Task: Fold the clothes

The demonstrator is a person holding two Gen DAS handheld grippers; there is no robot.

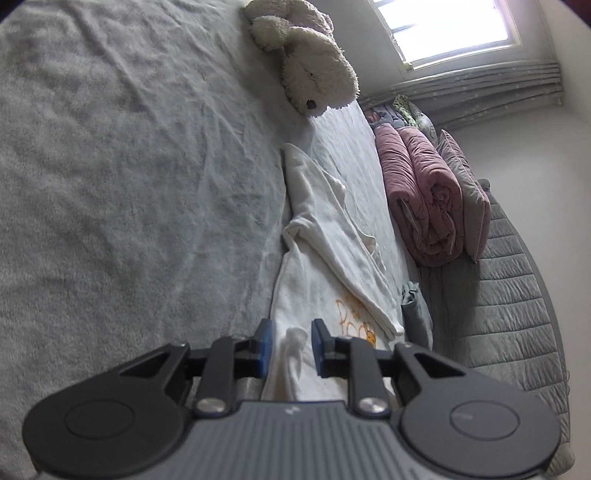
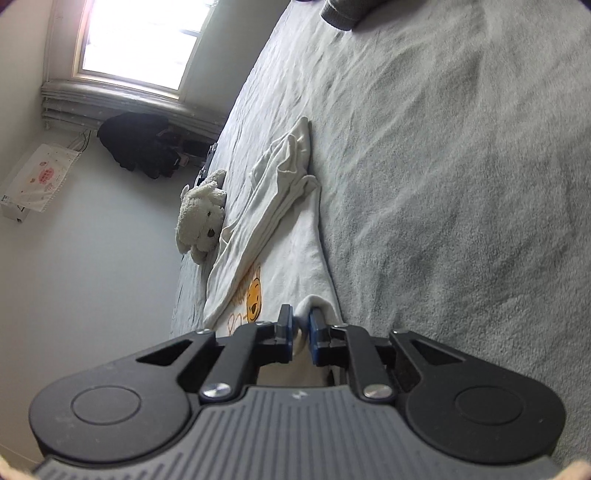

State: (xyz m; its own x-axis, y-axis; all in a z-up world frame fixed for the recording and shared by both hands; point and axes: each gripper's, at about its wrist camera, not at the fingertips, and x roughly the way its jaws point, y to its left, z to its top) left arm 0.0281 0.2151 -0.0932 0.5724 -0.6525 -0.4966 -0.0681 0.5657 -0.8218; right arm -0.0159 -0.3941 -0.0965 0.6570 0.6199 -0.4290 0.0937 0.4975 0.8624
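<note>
A white shirt (image 1: 325, 236) with an orange bear print lies on the grey bed cover (image 1: 129, 166), its sleeves folded in. In the left wrist view my left gripper (image 1: 290, 345) is open, its blue pads either side of a bunched edge of the shirt. In the right wrist view the same shirt (image 2: 284, 229) shows with the bear print (image 2: 253, 295). My right gripper (image 2: 301, 332) is shut on a fold of the shirt's edge, with cloth pinched between its pads.
A cream plush toy (image 1: 310, 62) lies on the bed beyond the shirt; it also shows in the right wrist view (image 2: 201, 218). A rolled pink quilt (image 1: 421, 195) and grey pillows sit at the bed's side. A window (image 1: 443, 29) is behind. Dark clothing (image 2: 144, 144) hangs by the wall.
</note>
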